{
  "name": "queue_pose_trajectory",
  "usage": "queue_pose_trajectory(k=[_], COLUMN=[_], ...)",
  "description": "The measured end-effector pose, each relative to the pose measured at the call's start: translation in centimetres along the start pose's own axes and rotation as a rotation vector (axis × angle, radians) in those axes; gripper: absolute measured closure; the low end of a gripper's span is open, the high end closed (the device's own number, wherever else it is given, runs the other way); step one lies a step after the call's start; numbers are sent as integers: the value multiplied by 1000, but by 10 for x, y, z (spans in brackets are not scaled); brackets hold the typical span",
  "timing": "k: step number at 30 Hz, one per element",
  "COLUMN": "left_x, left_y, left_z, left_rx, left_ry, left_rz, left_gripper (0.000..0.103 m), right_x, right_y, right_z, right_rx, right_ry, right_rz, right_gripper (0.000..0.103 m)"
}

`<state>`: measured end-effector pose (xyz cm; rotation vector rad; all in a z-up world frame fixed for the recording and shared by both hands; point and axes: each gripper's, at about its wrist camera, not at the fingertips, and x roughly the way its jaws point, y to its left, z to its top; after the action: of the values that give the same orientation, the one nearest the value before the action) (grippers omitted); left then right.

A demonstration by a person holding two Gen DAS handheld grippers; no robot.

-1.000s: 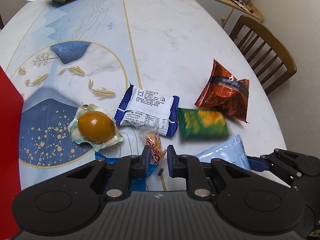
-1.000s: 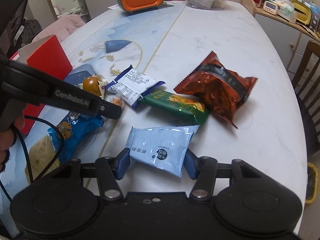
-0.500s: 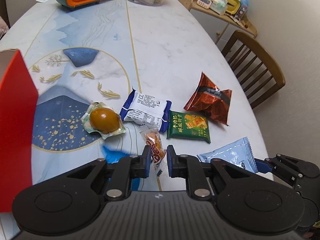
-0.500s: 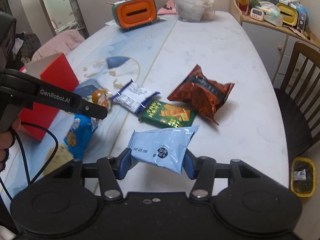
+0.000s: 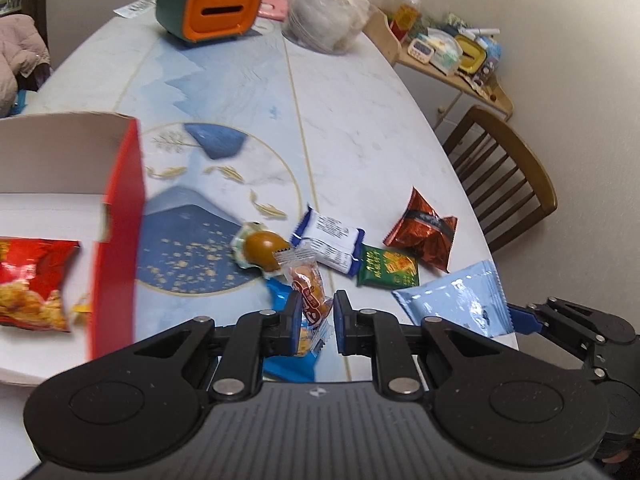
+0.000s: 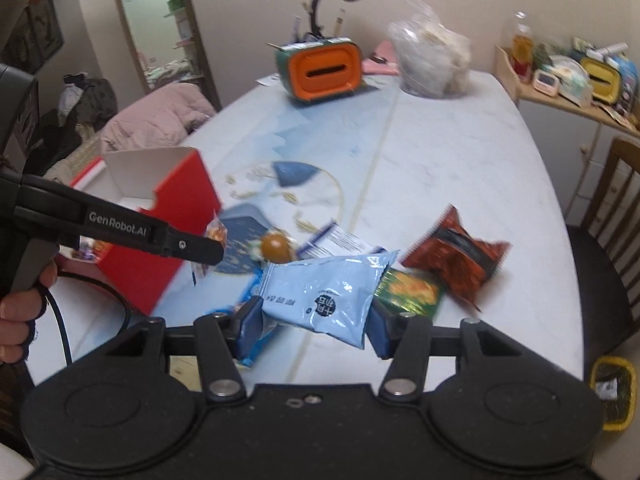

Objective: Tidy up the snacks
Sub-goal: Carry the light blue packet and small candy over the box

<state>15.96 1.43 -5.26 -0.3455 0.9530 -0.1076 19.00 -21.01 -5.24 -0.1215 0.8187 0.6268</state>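
the left gripper (image 5: 314,320) is clamped on a small clear-wrapped orange snack (image 5: 308,288), held in the air above the near edge of the marble-patterned oval table (image 5: 360,128); the right gripper (image 6: 316,320) is clamped across a pale blue foil packet (image 6: 324,292), also lifted clear of the table; the open red cardboard box (image 5: 120,240) stands at the table's left edge with a red crisp bag (image 5: 32,284) lying inside it; near the middle of the near edge lie a brown egg in clear wrap (image 5: 262,246), a white packet with blue ends (image 5: 328,240), a green packet (image 5: 386,270) touching it, and a dark red foil bag (image 5: 424,232) towards the right edge; a bright blue packet (image 5: 288,364) lies under the left gripper; an orange and green tissue box (image 5: 208,8) sits at the far end.
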Motion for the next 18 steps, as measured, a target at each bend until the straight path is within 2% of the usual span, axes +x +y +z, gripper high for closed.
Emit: queue_pose_trajectory(k=[18], left_x=[-82], left_y=[111], left_z=[5], left_rx=[-48], left_ry=[-93], left_rz=[83], left_gripper=[87], right_x=[39], right_y=[134], right_z=[51], right_rx=[-164], right_ry=[-28], right_rz=[101], right_gripper=[51])
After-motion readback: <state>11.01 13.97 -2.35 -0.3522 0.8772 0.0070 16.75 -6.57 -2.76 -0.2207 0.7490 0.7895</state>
